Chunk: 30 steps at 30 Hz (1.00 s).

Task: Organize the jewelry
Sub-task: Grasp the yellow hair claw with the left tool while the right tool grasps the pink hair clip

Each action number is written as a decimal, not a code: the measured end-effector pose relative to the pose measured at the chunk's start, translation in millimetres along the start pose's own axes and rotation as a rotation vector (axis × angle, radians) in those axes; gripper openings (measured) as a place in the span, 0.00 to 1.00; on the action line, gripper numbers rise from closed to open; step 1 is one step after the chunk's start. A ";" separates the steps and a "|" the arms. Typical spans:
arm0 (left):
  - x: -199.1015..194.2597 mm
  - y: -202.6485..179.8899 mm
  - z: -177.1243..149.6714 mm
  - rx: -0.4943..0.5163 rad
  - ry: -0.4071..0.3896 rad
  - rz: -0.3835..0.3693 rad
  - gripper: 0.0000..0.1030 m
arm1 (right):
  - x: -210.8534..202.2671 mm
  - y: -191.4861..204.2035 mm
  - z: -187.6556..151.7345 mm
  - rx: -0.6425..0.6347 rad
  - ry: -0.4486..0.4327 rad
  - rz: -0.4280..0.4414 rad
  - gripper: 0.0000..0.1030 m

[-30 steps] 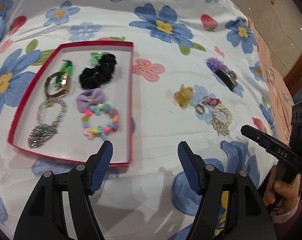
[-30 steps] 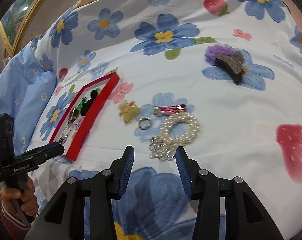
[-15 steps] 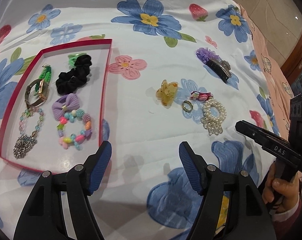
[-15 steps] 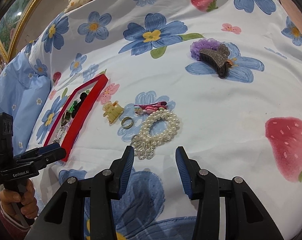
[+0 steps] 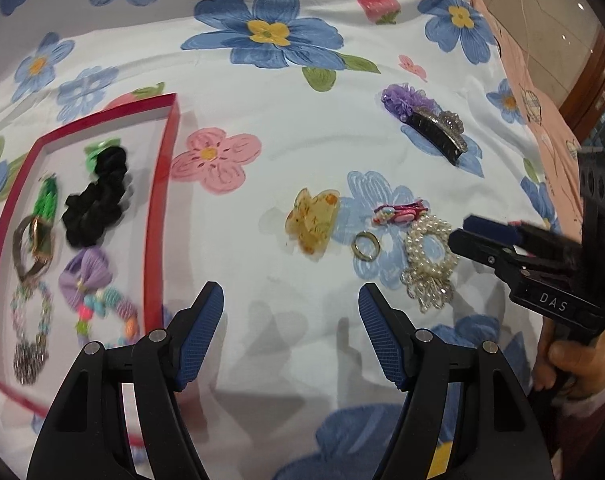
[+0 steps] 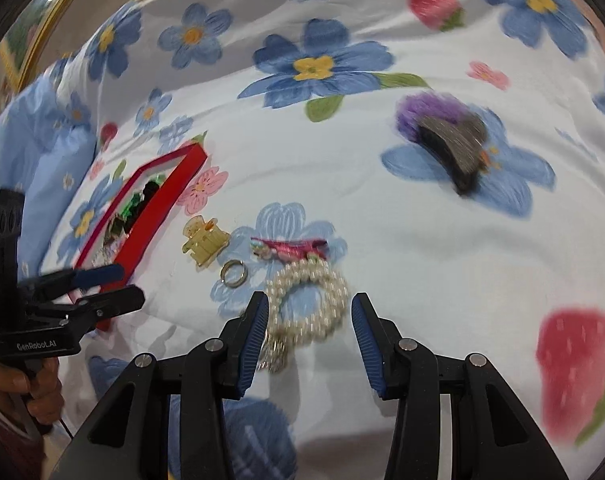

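Observation:
On the flowered bedsheet lie a pearl bracelet (image 6: 336,304) (image 5: 426,256), a metal ring (image 6: 234,272) (image 5: 366,246), a pink hair clip (image 6: 290,248) (image 5: 400,212) and a yellow claw clip (image 6: 204,240) (image 5: 312,220). My right gripper (image 6: 310,303) (image 5: 468,229) is open. Its tips flank the pearl bracelet without pressing on it. My left gripper (image 5: 291,300) (image 6: 114,284) is open and empty over bare sheet, between the red tray (image 5: 158,184) (image 6: 154,216) and the loose pieces. The tray holds a black scrunchie (image 5: 98,200), a watch (image 5: 34,240), a purple bow (image 5: 86,276) and bead bracelets.
A dark glittery claw clip (image 5: 438,132) (image 6: 454,144) rests on a purple scrunchie (image 5: 402,100) farther back on the right. A light blue pillow (image 6: 34,152) is at the left, a pink cloth (image 5: 542,120) at the bed's right edge. A person's hands (image 5: 574,360) (image 6: 22,384) hold the handles.
My left gripper has slid right, away from the tray toward the loose pieces. My right gripper has closed in on the pearl bracelet, which now sits between its tips.

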<state>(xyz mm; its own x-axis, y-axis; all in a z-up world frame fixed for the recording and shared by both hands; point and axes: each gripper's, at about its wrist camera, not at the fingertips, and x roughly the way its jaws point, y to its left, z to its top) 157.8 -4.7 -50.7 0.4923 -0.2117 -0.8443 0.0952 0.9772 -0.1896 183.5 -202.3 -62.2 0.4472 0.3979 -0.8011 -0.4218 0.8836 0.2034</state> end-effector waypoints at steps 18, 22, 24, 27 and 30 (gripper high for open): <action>55.1 -2.2 42.7 0.032 0.048 -0.056 0.66 | 55.6 5.8 34.2 -0.257 0.110 0.059 0.36; 59.7 -5.0 43.7 0.048 0.054 -0.062 0.32 | 56.1 9.1 35.3 -0.287 0.120 0.066 0.37; 56.4 -3.5 43.1 0.045 0.043 -0.072 0.29 | 54.7 11.5 36.4 -0.307 0.122 0.076 0.40; 49.1 0.0 40.3 0.034 0.036 -0.085 0.29 | 50.0 17.8 38.2 -0.368 0.098 0.053 0.44; 40.4 2.9 35.5 0.026 0.030 -0.094 0.29 | 52.7 23.5 40.0 -0.423 0.117 0.074 0.45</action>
<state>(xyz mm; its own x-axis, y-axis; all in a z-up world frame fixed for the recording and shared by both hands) 208.7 -9.9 -67.5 0.4542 -0.3020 -0.8382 0.1621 0.9531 -0.2555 228.7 -150.8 -77.1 0.3219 0.4037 -0.8564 -0.7456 0.6655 0.0335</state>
